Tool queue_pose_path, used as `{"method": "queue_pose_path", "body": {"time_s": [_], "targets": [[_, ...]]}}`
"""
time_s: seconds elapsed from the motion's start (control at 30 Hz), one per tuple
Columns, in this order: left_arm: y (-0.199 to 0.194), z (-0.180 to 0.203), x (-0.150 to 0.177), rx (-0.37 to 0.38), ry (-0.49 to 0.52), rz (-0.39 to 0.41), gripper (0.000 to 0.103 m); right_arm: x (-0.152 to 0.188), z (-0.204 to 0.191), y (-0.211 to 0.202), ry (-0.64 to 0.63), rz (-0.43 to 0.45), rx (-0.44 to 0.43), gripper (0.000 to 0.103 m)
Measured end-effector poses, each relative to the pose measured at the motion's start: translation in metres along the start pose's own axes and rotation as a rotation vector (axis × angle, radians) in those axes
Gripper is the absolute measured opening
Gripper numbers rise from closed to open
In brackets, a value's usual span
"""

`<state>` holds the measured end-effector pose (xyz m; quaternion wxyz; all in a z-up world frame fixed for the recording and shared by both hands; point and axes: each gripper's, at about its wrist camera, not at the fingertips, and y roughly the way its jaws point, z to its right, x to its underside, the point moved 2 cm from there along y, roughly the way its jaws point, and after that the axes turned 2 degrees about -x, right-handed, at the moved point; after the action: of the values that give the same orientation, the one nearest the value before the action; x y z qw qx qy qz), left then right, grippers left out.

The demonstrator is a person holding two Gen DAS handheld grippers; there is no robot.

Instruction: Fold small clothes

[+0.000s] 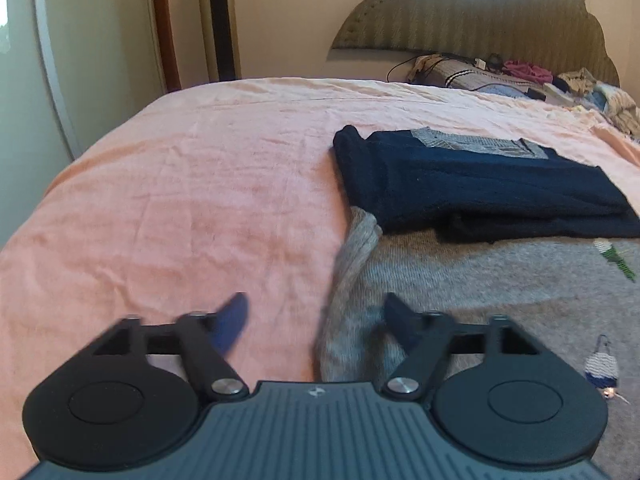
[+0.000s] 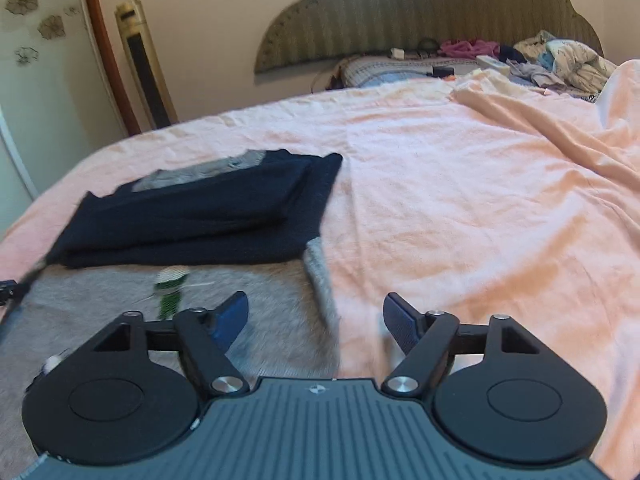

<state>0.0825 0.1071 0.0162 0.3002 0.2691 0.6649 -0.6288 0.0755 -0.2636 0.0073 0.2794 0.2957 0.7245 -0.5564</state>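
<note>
Our left gripper [image 1: 316,316] stands wide open, its blue ribbed pads [image 1: 232,322] empty above the rolled edge of a fuzzy grey knit sweater [image 1: 460,276]. Our right gripper [image 2: 316,316] is also parted and empty, straddling that sweater's other edge. A folded navy garment [image 1: 480,184] lies flat just beyond, overlapping the grey knit. Wrinkled pink bedsheet [image 1: 180,200] spreads bare on both outer sides, towards a scalloped headboard [image 1: 472,12].

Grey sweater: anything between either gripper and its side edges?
Nothing visible. The left gripper is open over the grey sweater at its left edge; the right gripper is open over its right edge. The folded navy garment overlaps only the far end.
</note>
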Motion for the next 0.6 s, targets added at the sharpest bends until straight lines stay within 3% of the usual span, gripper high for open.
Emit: {"method": "queue_pose_path", "body": {"time_s": [0.03,0.07,0.1,0.13,0.17,0.2,0.27,0.37,0.4,0.43,0.47,0.5,0.53,0.6], "targets": [[-0.007,-0.003,0.008,0.019,-0.023,0.010,0.096,0.008,-0.001,0.000,0.011,-0.035,-0.015,0.070],[-0.008,-0.003,0.014,0.033,-0.025,-0.003,0.096,0.016,-0.004,0.001,-0.002,-0.066,-0.026,0.057],[-0.005,-0.001,0.020,0.042,-0.013,-0.030,0.089,0.024,-0.010,-0.001,-0.057,-0.042,0.010,0.050],[-0.004,0.002,0.026,0.027,0.010,-0.029,0.071,0.028,-0.013,-0.001,-0.102,-0.033,0.048,0.025],[-0.007,0.004,0.029,0.003,0.048,0.021,0.056,0.027,-0.010,-0.002,-0.091,-0.035,0.036,0.011],[-0.007,0.003,0.030,0.017,0.065,0.037,0.034,0.025,0.001,-0.004,-0.038,-0.043,0.003,0.005],[-0.007,-0.005,0.027,0.015,0.042,0.021,0.032,0.023,0.020,-0.007,0.022,-0.041,-0.006,0.003],[-0.013,-0.014,0.026,0.039,0.005,-0.016,0.033,0.027,0.017,-0.011,0.054,-0.064,-0.031,0.005],[-0.019,-0.017,0.026,0.065,-0.028,-0.032,0.035,0.027,0.013,-0.015,0.077,-0.082,-0.046,0.011],[-0.026,-0.020,0.029,0.096,-0.058,-0.049,0.044,0.029,0.011,-0.020,0.109,-0.095,-0.067,0.030],[-0.032,-0.023,0.033,0.129,-0.090,-0.067,0.053,0.032,0.008,-0.028,0.131,-0.090,-0.099,0.042],[-0.039,-0.027,0.041,0.157,-0.126,-0.082,0.075,0.036,0.006,-0.036,0.138,-0.085,-0.117,0.062],[-0.046,-0.029,0.049,0.172,-0.153,-0.085,0.084,0.040,0.005,-0.043,0.138,-0.094,-0.111,0.068],[-0.057,-0.032,0.065,0.184,-0.181,-0.082,0.084,0.052,0.004,-0.050,0.147,-0.129,-0.111,0.064]]}}
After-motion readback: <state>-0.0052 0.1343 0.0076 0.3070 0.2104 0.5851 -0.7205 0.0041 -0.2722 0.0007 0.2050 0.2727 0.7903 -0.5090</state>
